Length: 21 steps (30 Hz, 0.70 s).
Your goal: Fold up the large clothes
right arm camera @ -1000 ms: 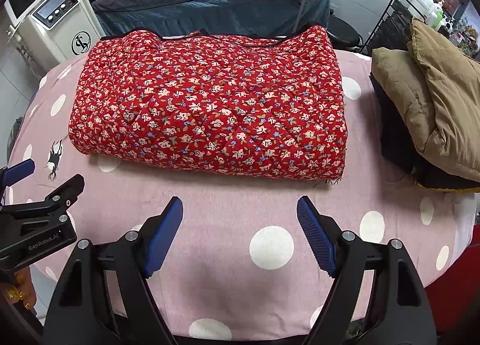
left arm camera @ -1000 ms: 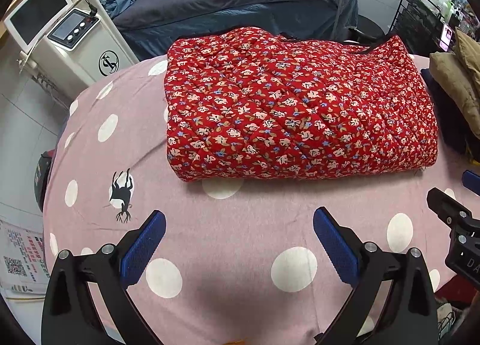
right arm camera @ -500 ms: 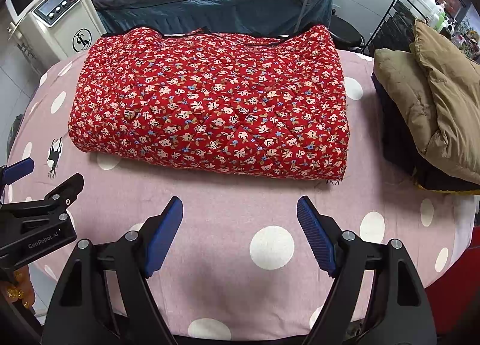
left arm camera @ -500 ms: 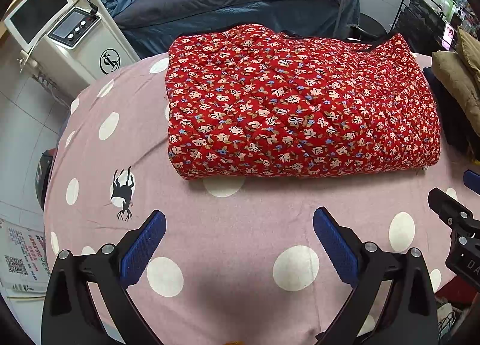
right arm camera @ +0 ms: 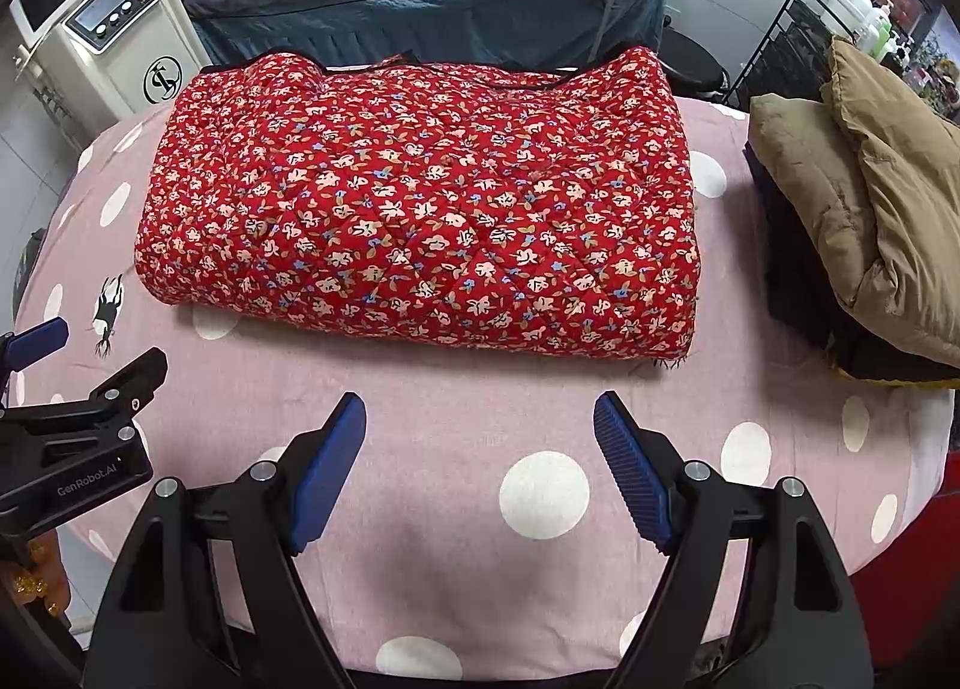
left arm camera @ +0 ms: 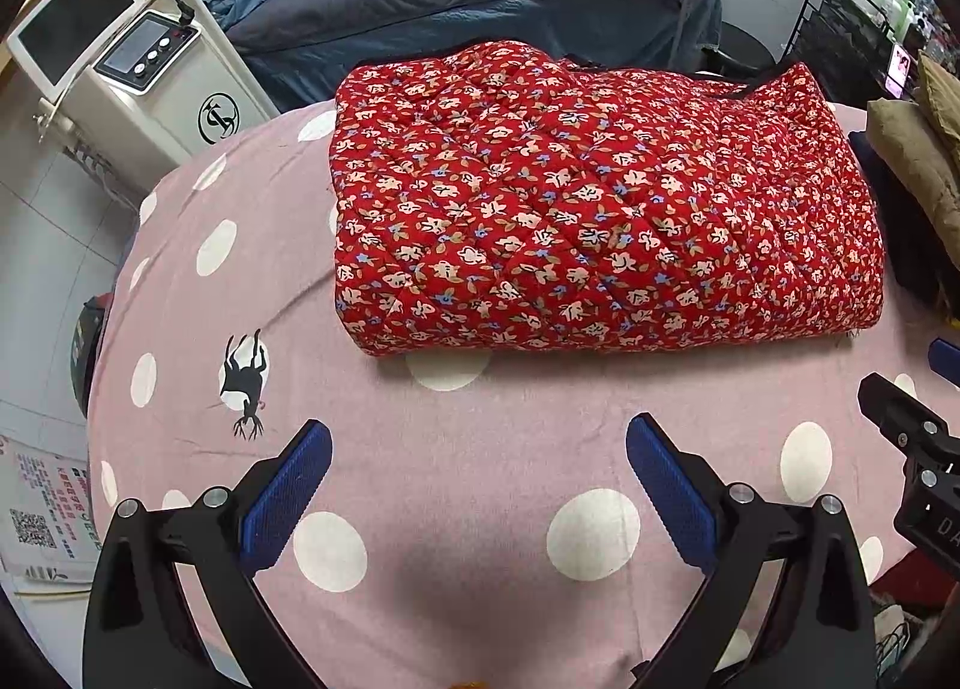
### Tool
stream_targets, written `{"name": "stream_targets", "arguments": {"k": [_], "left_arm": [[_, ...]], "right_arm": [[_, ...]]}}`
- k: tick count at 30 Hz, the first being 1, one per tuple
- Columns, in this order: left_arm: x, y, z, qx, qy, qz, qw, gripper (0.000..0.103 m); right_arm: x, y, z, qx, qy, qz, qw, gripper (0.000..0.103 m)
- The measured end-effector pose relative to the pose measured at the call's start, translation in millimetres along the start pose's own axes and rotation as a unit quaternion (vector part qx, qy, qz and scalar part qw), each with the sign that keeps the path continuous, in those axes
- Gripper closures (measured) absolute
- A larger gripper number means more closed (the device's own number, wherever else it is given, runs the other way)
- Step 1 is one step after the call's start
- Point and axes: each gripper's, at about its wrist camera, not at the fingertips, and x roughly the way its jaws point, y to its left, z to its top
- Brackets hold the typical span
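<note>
- A red floral quilted garment (left arm camera: 600,203) is lying folded into a thick rectangle at the middle of the round tabletop (left arm camera: 468,461), on its pink polka-dot cloth.
- The left gripper (left arm camera: 478,449) is hovering over bare cloth near the garment's front edge, jaws spread wide and pinching nothing.
- The right gripper (right arm camera: 480,425) is hanging alongside, its jaws likewise standing apart and empty.
- A tan padded coat (right arm camera: 864,209) is sitting folded to the garment's right.

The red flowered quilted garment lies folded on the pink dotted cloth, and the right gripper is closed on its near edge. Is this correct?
Not quite. The right gripper is open and holds nothing; it is short of the garment, apart from its near edge, as the right wrist view shows. The garment does lie folded on the pink dotted cloth.
</note>
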Motion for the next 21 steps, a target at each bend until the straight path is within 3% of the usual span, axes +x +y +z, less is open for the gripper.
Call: {"name": "stream_targets", "arguments": {"k": [21], "left_arm": [[3.4, -7.1, 0.4, 0.016, 0.004, -0.01, 0.9998, 0.006]], "right_arm": [[6.1, 0.0, 1.6, 0.001, 0.008, 0.001, 1.0, 0.025]]}}
